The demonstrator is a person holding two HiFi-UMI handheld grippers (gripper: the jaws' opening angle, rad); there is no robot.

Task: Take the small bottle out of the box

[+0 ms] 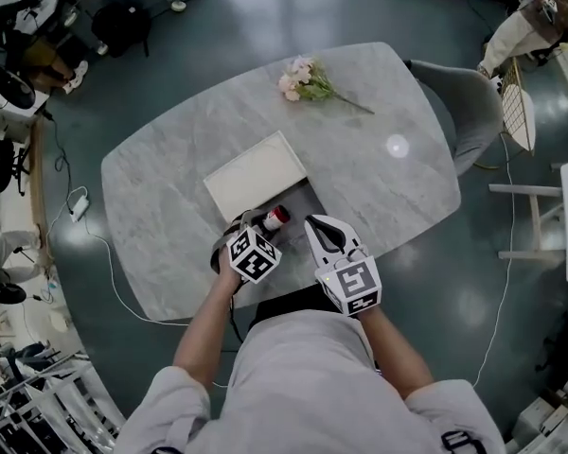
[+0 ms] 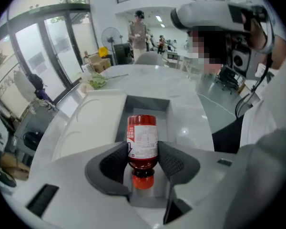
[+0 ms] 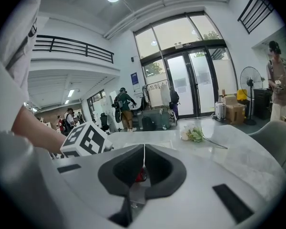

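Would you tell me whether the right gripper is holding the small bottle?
No, the right gripper's jaws are closed together with nothing held, while the left gripper clamps the small bottle.

An open office lobby, shown by glass entrance doors (image 3: 190,75), mezzanine railing (image 3: 71,46), cardboard boxes (image 3: 235,111)

I see a pale marble table (image 1: 161,187) with a sprig of pink flowers (image 1: 303,78) lying near its far edge; a grey chair (image 1: 469,112) stands just beside its right end.
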